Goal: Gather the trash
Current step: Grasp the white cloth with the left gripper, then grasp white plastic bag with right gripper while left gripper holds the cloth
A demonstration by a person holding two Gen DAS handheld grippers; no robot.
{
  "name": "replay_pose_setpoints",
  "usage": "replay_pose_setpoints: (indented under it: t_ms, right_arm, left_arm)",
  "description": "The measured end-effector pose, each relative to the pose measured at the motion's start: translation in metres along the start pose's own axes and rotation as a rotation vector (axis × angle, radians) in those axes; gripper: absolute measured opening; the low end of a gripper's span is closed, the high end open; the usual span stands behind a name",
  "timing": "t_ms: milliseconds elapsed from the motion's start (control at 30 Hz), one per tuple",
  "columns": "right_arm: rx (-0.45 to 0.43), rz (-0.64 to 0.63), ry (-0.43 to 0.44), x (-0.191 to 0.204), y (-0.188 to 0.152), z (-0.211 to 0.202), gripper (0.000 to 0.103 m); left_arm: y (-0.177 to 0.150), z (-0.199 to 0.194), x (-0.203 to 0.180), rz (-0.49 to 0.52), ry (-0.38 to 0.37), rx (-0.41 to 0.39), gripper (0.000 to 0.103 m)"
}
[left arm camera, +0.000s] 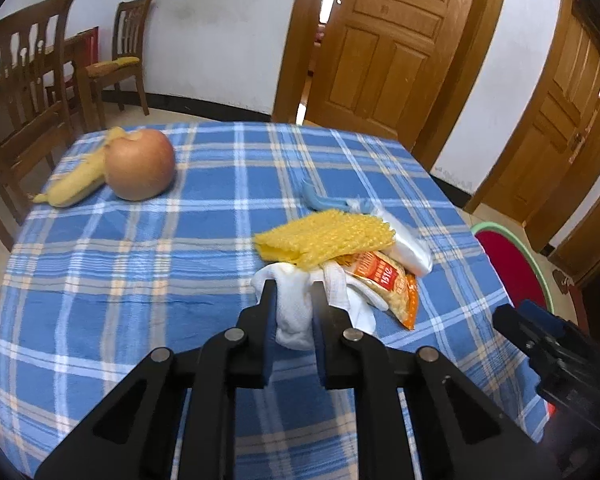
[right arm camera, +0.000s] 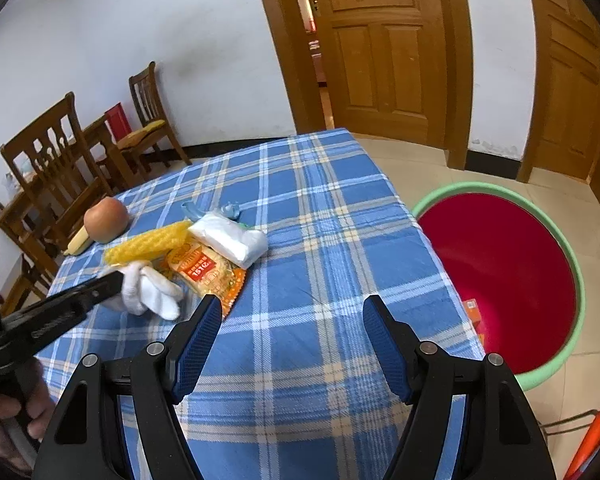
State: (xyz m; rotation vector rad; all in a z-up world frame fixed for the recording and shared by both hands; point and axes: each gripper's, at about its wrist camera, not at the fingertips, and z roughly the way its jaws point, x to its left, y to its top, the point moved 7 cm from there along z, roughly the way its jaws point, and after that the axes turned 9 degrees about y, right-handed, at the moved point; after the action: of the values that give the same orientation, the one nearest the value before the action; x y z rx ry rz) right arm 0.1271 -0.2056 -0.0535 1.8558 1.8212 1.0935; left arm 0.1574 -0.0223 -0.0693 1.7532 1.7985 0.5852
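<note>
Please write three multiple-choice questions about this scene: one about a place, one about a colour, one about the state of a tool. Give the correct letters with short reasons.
1. Where does the apple lie?
A. in the basin
B. on the table, beside the banana peel
C. on a chair

2. What colour is the inside of the basin?
A. red
B. blue
C. yellow

3. What is the state of the left tool?
A. open and empty
B. not in view
C. shut on the white cloth

Answers:
1 B, the apple touches the peel on the checked tablecloth.
2 A, red inside, green rim.
3 C, both fingers press the cloth; the right tool is open.
</note>
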Motion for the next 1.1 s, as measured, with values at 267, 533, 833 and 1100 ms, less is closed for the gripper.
replay_pose_setpoints:
  t_ms: [267, 533, 833, 1100]
  right_arm:
    - [0.038, -0.043, 0.041, 0.02, 0.006, 0.025, 0.074]
    - [0.058, -0.108, 0.033, 0.03, 0.021, 0.057, 0.074]
    - [0.096, -0.119, 0.067, 0.026, 0.028, 0.095, 0.073]
    - [0.094, -0.113, 0.121, 0.029, 0.025, 0.098, 0.048]
  left_arm:
    - [0.001, -0.013, 0.03, -0.06, 0.02, -0.013, 0.015]
    - [-0.006, -0.007, 0.059, -0.102, 0.072, 0.015, 0.015]
    - [-0.006, 0.0, 0.068, -0.113, 0.098, 0.022, 0.015]
    - [0.004, -0.016, 0.063, -0.113, 0.089, -0.027, 0.016]
